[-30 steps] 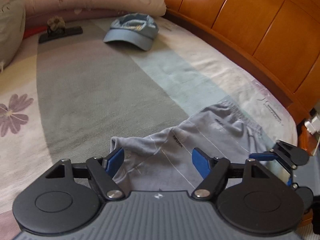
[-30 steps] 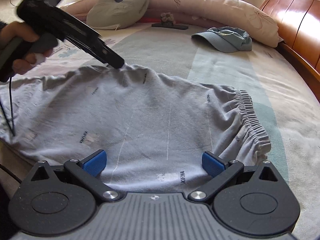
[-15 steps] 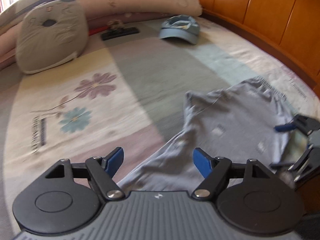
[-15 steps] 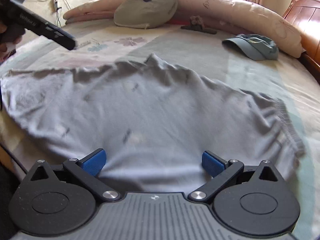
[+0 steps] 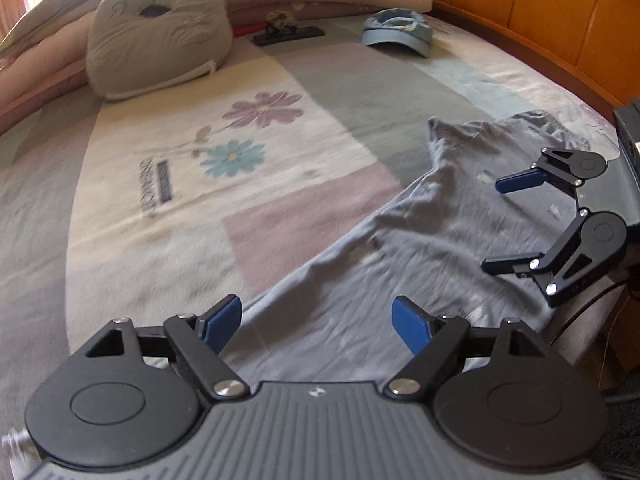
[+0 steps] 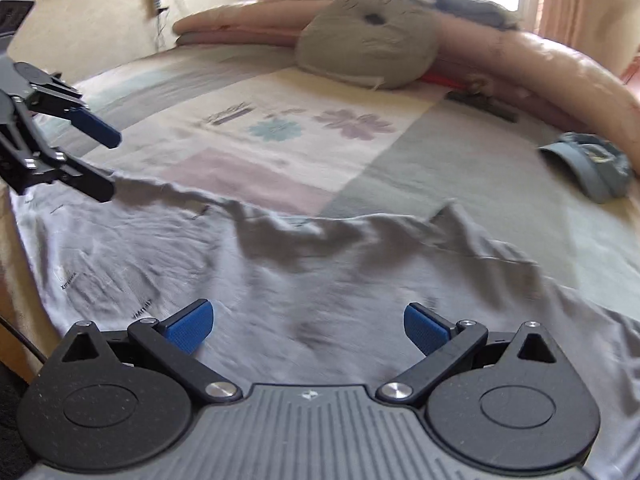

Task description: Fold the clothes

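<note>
A grey garment (image 5: 440, 224) lies spread along the near edge of the bed, wrinkled, with a small peak on its far edge (image 6: 450, 210). My left gripper (image 5: 316, 320) hangs over its left end, its jaws opening, blue pads apart and not pressing on the cloth. In the right wrist view, the left gripper (image 6: 109, 166) shows at the far left, its lower finger by the cloth's far edge. My right gripper (image 6: 308, 322) stands open above the garment's middle, and the right gripper (image 5: 494, 226) also appears at the right of the left wrist view.
The quilt (image 5: 240, 152) has flower prints. At the back lie a blue cap (image 5: 400, 32), a grey cushion (image 5: 160, 40), a small dark object (image 5: 288, 34) and a long pink bolster (image 6: 540, 68). A wooden bed frame (image 5: 560, 20) curves along the right.
The left gripper let go of the cloth's far edge and moved left to the garment's end. The right gripper shifted left over the cloth. The garment now lies stretched longer.
</note>
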A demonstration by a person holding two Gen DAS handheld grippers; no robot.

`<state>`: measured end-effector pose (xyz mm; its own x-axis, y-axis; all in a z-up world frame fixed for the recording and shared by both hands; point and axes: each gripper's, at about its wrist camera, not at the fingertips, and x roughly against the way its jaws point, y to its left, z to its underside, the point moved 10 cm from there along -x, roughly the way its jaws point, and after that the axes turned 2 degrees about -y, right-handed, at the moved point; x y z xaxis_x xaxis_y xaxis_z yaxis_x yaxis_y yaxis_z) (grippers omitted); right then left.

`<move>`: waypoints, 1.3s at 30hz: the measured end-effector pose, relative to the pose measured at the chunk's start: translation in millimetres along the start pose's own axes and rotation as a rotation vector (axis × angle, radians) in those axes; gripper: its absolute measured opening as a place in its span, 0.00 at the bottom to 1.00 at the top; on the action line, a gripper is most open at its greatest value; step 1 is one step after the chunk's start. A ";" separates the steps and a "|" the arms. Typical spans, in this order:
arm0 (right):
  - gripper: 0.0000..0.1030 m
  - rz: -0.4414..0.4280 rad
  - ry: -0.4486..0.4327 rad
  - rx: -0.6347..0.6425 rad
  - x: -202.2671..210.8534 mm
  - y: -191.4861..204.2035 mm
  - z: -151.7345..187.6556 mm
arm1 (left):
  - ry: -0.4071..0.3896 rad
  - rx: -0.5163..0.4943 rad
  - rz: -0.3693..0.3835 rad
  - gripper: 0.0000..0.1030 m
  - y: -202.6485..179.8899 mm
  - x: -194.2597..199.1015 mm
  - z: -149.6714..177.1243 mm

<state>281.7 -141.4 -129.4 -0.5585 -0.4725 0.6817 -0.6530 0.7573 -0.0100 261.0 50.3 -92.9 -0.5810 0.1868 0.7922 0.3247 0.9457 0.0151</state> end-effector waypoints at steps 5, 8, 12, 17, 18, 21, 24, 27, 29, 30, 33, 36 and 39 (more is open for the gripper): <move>1.00 0.052 0.040 -0.043 -1.6 -30.8 12.4 | 0.031 0.085 -0.029 0.80 23.8 -0.2 29.3; 1.00 0.134 0.065 -0.128 7.1 -59.4 9.7 | 0.025 0.120 -0.028 0.80 30.1 0.4 35.6; 1.00 0.116 0.019 -0.159 10.9 -56.7 -12.5 | 0.013 0.132 -0.025 0.80 32.2 0.5 35.3; 1.00 0.154 0.059 -0.082 -26.5 -41.2 -25.7 | 0.004 0.146 -0.049 0.80 36.2 3.9 38.7; 1.00 0.168 0.067 -0.079 -35.2 -43.2 -26.1 | 0.002 0.153 -0.051 0.80 36.9 5.2 39.9; 1.00 0.173 0.041 -0.163 -53.4 -59.9 -31.9 | 0.000 0.174 -0.057 0.80 41.1 6.8 44.6; 1.00 0.184 0.024 -0.199 -61.6 -72.0 -42.5 | 0.009 0.201 -0.076 0.80 47.1 4.5 49.3; 1.00 0.184 0.040 -0.191 -54.1 -68.3 -48.3 | 0.004 0.215 -0.079 0.80 50.4 4.6 50.0; 1.00 0.172 0.040 -0.182 -43.6 -61.8 -51.1 | 0.002 0.223 -0.067 0.80 51.1 3.9 51.0; 1.00 0.145 0.042 -0.172 -37.7 -55.2 -51.6 | 0.002 0.224 -0.060 0.80 51.3 3.0 51.7; 1.00 0.048 0.057 -0.107 -20.7 -26.5 -47.2 | 0.008 0.230 -0.050 0.80 52.8 -3.6 54.7; 1.00 0.012 0.121 0.007 -17.0 -3.8 -27.8 | 0.001 0.242 -0.032 0.87 55.6 -9.4 56.4; 1.00 0.028 0.181 0.006 -28.7 -3.3 -8.4 | -0.016 0.267 -0.012 0.90 59.9 -14.1 51.8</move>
<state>304.2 -126.6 -142.8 -0.4758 -0.3624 0.8014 -0.6422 0.7658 -0.0349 250.0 118.1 -134.8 -0.5961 0.1777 0.7830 0.1105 0.9841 -0.1392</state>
